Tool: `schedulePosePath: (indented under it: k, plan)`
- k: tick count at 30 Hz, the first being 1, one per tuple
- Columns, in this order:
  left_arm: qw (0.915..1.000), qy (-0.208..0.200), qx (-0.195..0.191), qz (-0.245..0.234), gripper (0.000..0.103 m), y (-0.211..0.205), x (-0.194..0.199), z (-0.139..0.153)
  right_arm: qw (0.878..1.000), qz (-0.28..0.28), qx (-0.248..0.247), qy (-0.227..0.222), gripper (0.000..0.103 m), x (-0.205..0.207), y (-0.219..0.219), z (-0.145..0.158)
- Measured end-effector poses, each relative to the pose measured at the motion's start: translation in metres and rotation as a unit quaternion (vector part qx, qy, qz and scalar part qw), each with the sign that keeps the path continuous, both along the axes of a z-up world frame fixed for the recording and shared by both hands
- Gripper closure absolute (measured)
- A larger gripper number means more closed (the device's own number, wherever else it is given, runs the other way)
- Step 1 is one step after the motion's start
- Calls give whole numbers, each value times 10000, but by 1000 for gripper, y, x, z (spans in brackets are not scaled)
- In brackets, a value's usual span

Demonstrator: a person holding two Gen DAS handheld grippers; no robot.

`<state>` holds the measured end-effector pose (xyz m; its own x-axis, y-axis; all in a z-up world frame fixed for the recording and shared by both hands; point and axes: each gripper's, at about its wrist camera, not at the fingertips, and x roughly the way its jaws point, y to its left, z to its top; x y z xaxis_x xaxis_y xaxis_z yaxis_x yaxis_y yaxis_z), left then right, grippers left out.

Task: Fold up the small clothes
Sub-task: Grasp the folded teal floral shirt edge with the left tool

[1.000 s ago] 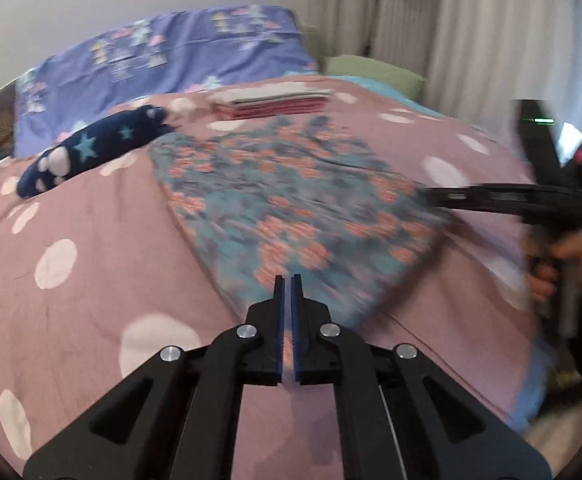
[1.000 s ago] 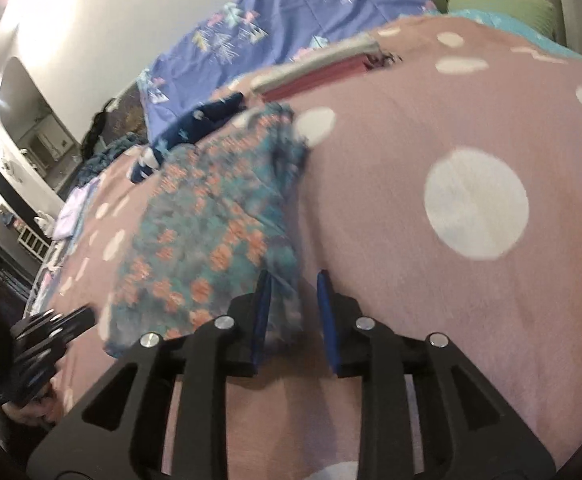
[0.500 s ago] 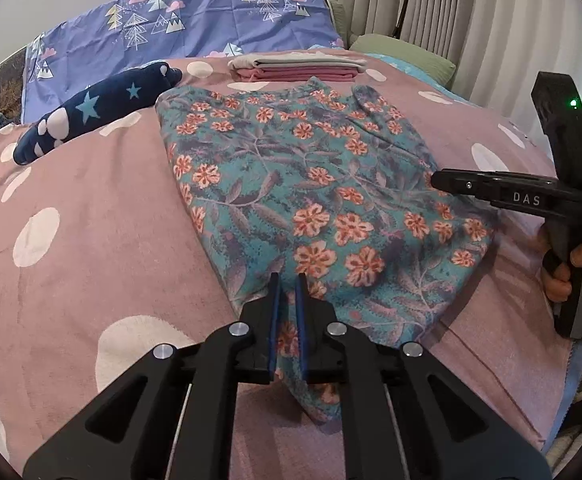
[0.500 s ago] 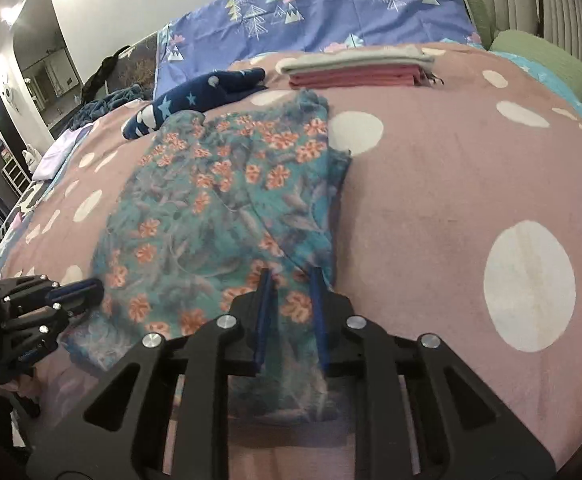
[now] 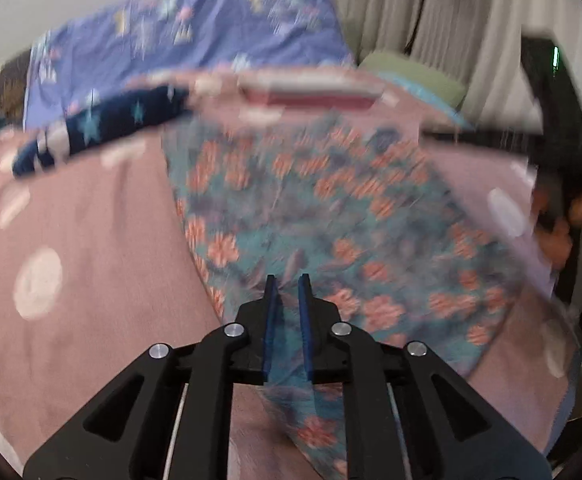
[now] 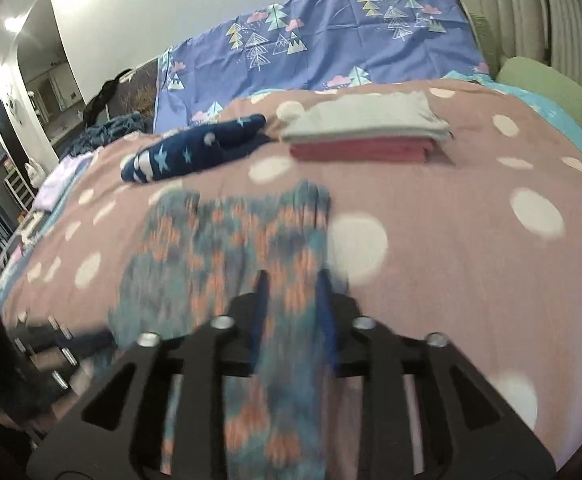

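A teal garment with orange flowers (image 5: pixel 331 216) lies spread on the pink dotted bedspread (image 5: pixel 71 264); both views are blurred by motion. My left gripper (image 5: pixel 287 280) is open over the garment's near left corner, with cloth showing between its fingers. My right gripper (image 6: pixel 291 276) is open over the near right edge of the garment (image 6: pixel 227 248), cloth between its fingers too. The right gripper also shows at the right edge of the left wrist view (image 5: pixel 551 136).
A stack of folded clothes, grey over red (image 6: pixel 367 132), sits at the far side of the bed. A navy star-print item (image 6: pixel 195 148) lies to its left. A purple tree-print sheet (image 6: pixel 331 36) covers the headboard. A green pillow (image 6: pixel 555 96) and curtains are at the right.
Both grippers have opened wider, the left from shut a second ago. Both have moved up the bed over the garment's near edge. The views have become blurred with motion.
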<state>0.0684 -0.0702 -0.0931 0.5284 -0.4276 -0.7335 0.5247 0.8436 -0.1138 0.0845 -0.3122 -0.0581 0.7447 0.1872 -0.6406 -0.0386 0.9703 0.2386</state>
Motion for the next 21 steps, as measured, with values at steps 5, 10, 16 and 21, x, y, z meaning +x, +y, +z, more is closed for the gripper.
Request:
schedulePosePath:
  k: [5,10,16,21]
  plan:
    - [9996,120,-268,17,90,6,2,-9,9995,176,-15,263,67,72,-7,0]
    - [9996,108,-246,2,89,5,1,-10,9965,501,6,674,67,118,0,-16]
    - [9998,34,-184,-14,89,4,-1,-10,9952,359,-151,893,98,138,3,-33]
    - [9997,47,-224,-20,89,5,-1,-11,9963,253,313,758,86,136,-20,-39]
